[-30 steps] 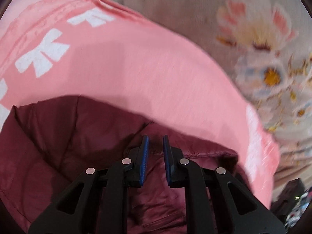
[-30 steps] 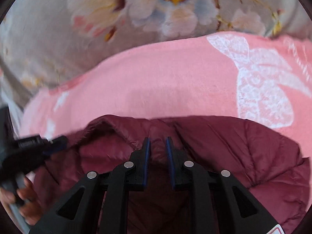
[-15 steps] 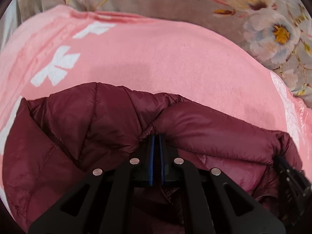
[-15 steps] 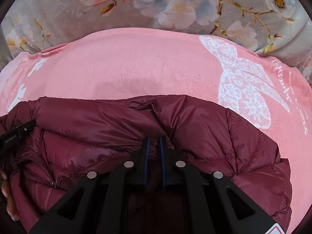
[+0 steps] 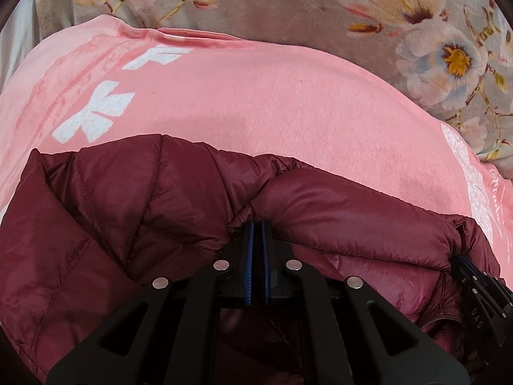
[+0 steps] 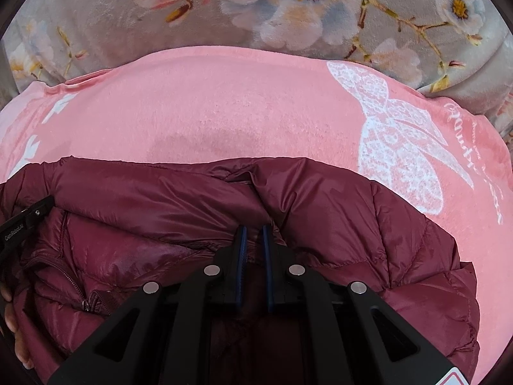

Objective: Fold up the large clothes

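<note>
A dark red quilted jacket (image 5: 179,199) was laid in a bunched heap on a pink blanket (image 5: 272,106), filling the lower half of both wrist views. The blanket was printed with white bows (image 5: 93,115) on one side and a large white lace-patterned butterfly (image 6: 397,138) with a line of script on the other. Beneath the blanket, a grey plush bedspread (image 6: 112,22) patterned with pale flowers was seen along the top of each view.

The left gripper (image 5: 257,224) was pointed down at the jacket, and its blue-padded fingers (image 5: 249,256) were closed almost together on a fold of the shiny red fabric, which was puckered up around their tips. To the left of it, stitched quilted panels were seen; to the right, a smooth padded roll of the jacket was stretched toward the other tool, part of which was visible at the right edge.

The right gripper (image 6: 253,227) was likewise closed on the jacket, with a narrow strip of fabric pinched between its fingers (image 6: 241,256) and creases drawn in toward them. A zip (image 6: 72,284) was seen running through the folds at the lower left of that view. At the far left edge, the black body of the left tool was seen, and beside it part of a person's hand (image 6: 9,317) was shown.
</note>
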A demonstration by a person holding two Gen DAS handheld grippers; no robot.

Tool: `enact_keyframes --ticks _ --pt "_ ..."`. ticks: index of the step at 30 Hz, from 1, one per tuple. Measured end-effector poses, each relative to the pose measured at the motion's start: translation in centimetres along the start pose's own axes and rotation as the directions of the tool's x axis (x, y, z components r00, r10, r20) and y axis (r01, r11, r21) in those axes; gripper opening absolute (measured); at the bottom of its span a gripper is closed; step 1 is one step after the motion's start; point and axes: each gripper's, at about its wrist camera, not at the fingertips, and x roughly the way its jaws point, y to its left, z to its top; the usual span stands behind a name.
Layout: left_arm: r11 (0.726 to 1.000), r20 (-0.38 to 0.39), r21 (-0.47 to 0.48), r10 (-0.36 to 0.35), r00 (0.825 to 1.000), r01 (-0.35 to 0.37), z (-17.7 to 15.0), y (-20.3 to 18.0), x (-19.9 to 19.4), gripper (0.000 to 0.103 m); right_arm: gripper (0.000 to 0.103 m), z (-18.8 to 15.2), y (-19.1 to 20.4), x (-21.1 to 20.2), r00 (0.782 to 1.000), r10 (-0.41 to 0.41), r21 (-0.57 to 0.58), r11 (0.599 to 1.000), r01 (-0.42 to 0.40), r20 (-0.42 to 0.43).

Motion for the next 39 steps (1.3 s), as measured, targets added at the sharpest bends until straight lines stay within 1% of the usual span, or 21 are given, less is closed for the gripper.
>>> enact_keyframes --ticks 16,27,35,39 --pt "1.000 -0.001 0.012 0.012 1.000 -0.012 0.05 -0.11 0.03 0.005 0.007 -0.02 -0.03 -0.03 1.000 0.000 -0.001 1.000 0.000 -0.002" --pt "0.999 0.000 0.030 0.033 0.999 -0.033 0.03 -0.40 -0.01 0.005 0.007 -0.02 0.60 -0.02 0.999 -0.046 -0.036 0.998 0.046 0.000" --pt "0.998 0.001 0.043 0.048 0.999 -0.048 0.08 -0.66 0.06 0.005 0.008 -0.05 0.85 -0.03 0.998 -0.059 -0.047 0.997 0.059 0.000" --pt "0.999 -0.001 0.036 0.039 0.999 -0.039 0.09 -0.53 0.00 0.005 0.008 -0.06 0.88 -0.07 0.998 -0.057 -0.045 0.997 0.057 0.000"
